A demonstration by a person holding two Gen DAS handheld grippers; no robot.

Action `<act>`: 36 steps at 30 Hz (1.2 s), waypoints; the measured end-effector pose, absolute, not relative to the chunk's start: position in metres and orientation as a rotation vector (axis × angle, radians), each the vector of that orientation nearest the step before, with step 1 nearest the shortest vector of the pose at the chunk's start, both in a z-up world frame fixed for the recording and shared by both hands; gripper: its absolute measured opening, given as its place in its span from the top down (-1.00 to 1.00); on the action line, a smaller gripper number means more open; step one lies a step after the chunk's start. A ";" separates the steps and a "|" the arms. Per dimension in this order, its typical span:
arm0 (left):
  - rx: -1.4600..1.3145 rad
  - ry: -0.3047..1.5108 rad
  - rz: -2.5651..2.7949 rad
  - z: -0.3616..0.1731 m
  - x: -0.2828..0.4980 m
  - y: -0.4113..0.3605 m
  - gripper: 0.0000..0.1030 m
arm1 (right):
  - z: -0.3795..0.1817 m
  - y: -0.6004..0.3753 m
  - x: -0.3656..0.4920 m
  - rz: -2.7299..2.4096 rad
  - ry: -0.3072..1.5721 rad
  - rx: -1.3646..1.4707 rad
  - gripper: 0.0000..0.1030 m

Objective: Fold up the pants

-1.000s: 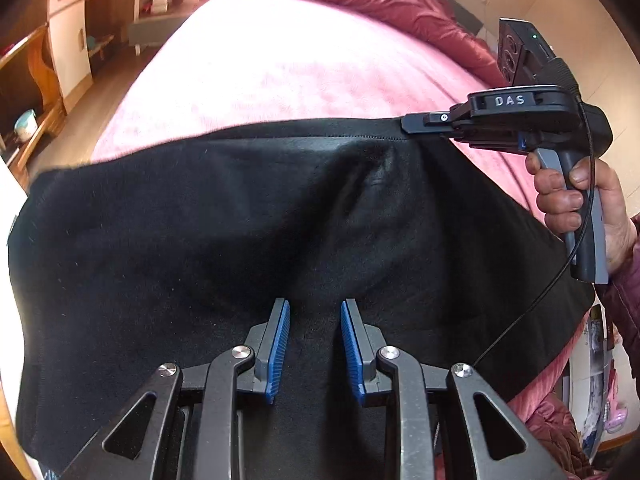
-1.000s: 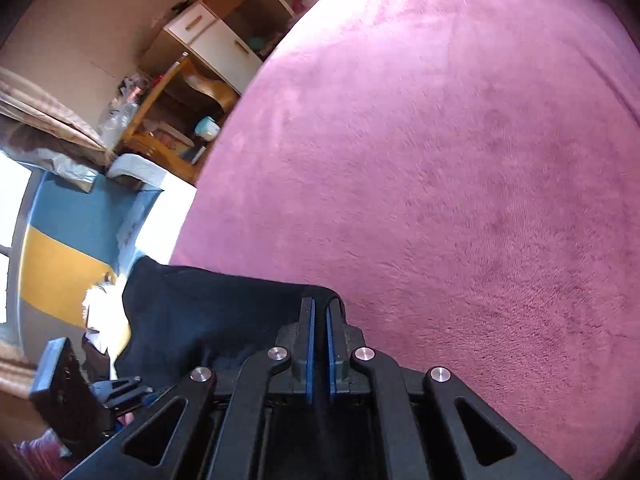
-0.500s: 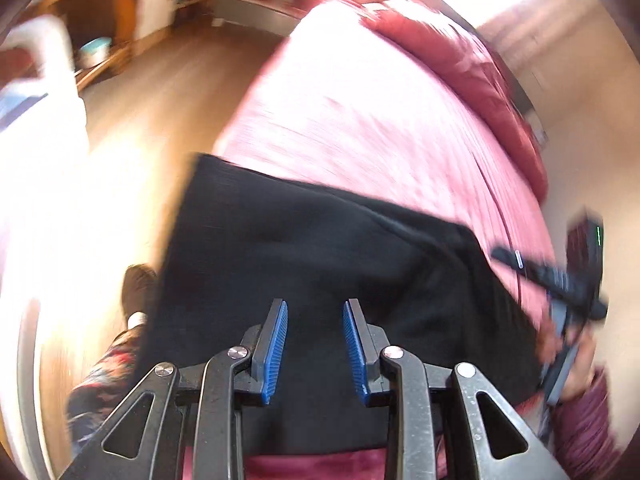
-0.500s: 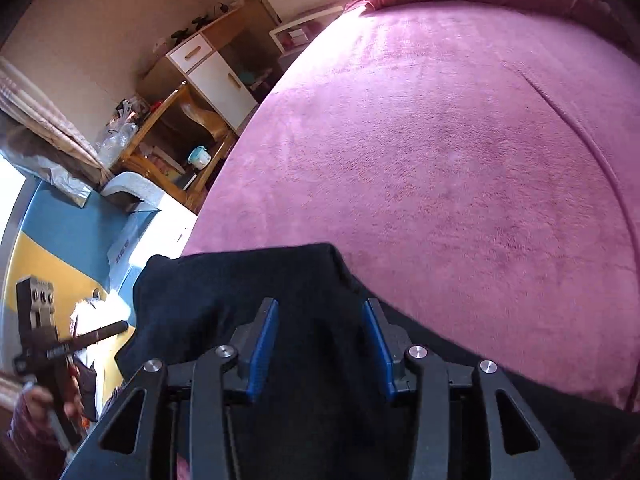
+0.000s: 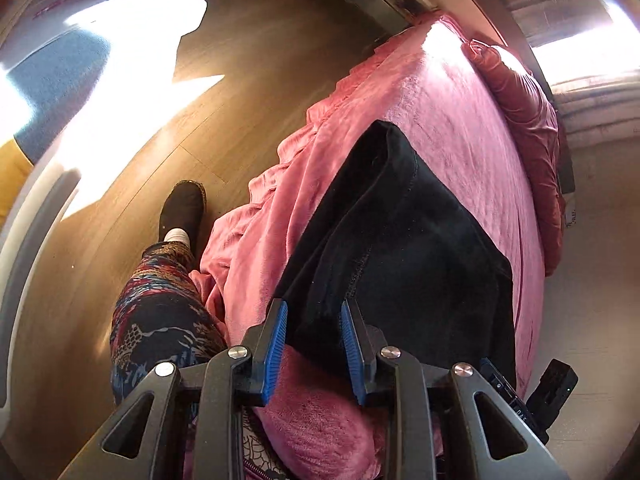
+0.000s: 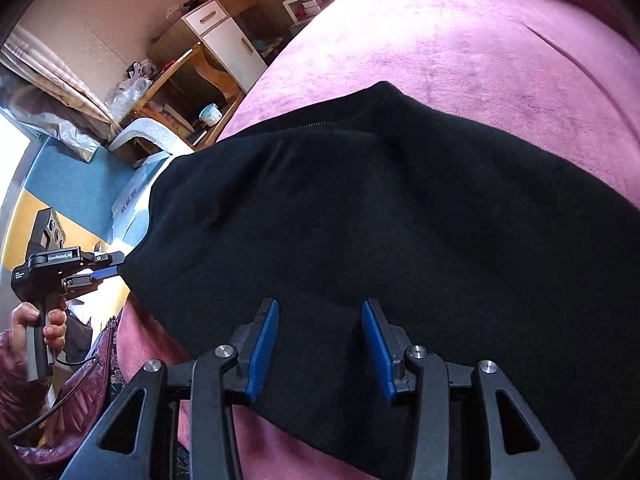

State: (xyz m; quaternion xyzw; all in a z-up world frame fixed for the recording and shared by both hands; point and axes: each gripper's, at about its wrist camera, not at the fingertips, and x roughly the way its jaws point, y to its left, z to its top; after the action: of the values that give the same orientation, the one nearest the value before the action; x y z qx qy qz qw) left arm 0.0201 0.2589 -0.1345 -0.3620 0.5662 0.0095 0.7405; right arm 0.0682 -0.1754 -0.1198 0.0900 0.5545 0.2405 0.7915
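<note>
Pants [image 6: 400, 216], black and folded into a broad slab, lie on the pink bed [image 6: 500, 52] by its near edge, one end reaching the edge where the blanket drops to the floor. Only the left wrist view shows that drop: the wooden floor [image 5: 132, 216], a patterned trouser leg [image 5: 160, 308] and a dark slipper [image 5: 182, 208] of the person standing against the bed, and a long seam running down the cloth. Only the right wrist view shows the person's left hand [image 6: 40, 320] wrapped round the pistol grip of the left claw [image 6: 116, 264], held off the bed's edge with its blue tips right at the pants' end; whether they touch the cloth cannot be told from there. That view also takes in a wooden desk [image 6: 208, 52] with a white cabinet, and a small cup [image 6: 209, 114] on a low shelf. From the left claw's [image 5: 312, 352] own camera the jaws stand narrowly apart and are closing, a corner of the black cloth lying under the gap, unpinched. The right claw [image 6: 320, 344] tilts down over the pants, its jaws moderately wide, blue pads clear of the fabric beneath them.
</note>
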 end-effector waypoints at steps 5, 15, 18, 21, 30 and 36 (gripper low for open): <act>-0.660 1.200 -0.019 -0.128 0.025 0.242 0.91 | -0.119 -0.181 0.056 0.508 1.192 0.210 0.12; -0.519 1.258 0.006 -0.142 0.016 0.250 0.91 | -0.138 -0.199 0.019 0.517 1.231 0.159 0.13; -0.525 1.261 0.031 -0.143 0.017 0.253 0.81 | -0.142 -0.201 0.017 0.511 1.218 0.159 0.13; -0.473 1.200 0.123 -0.120 0.015 0.258 0.62 | -0.141 -0.201 0.017 0.515 1.218 0.142 0.13; -0.249 1.043 -0.206 -0.064 0.035 0.156 0.54 | -0.115 -0.247 0.003 0.407 1.150 0.210 0.17; -0.086 1.104 -0.529 -0.088 0.044 0.040 0.54 | -0.108 -0.327 0.000 0.189 1.157 0.239 0.17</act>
State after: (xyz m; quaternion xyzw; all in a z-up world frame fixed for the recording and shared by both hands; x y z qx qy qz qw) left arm 0.0435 0.0400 -0.0883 -0.0401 0.5181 -0.2483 0.8175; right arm 0.0003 -0.3272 -0.1081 0.1123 0.5445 0.0888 0.8265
